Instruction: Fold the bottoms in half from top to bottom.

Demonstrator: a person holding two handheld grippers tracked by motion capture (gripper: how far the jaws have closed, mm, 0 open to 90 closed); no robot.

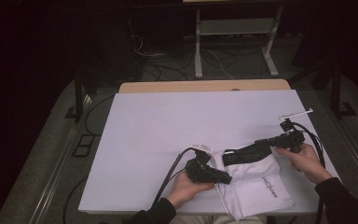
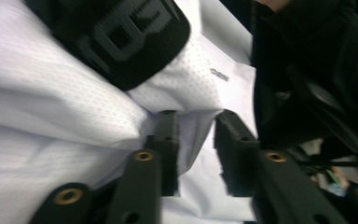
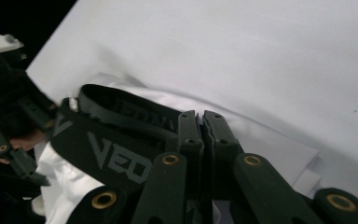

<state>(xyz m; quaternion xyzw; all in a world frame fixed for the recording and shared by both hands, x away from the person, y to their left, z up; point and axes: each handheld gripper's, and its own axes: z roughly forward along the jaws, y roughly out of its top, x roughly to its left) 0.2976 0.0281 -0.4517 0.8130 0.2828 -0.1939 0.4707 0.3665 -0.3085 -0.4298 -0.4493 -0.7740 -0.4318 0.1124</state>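
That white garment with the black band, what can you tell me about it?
The white garment looks like shorts or underwear of thin, finely perforated fabric with a broad black elastic waistband bearing grey letters. It lies crumpled at the near edge of the white table, partly overhanging it, with small dark print near one corner. The right gripper is shut on the waistband; the left gripper has white fabric between its parted jaws.

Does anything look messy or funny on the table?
A little. The white shorts hang over the table's near edge, rumpled, with the black waistband lying slanted. The left gripper has a fold of cloth between open jaws; the right gripper pinches the waistband.
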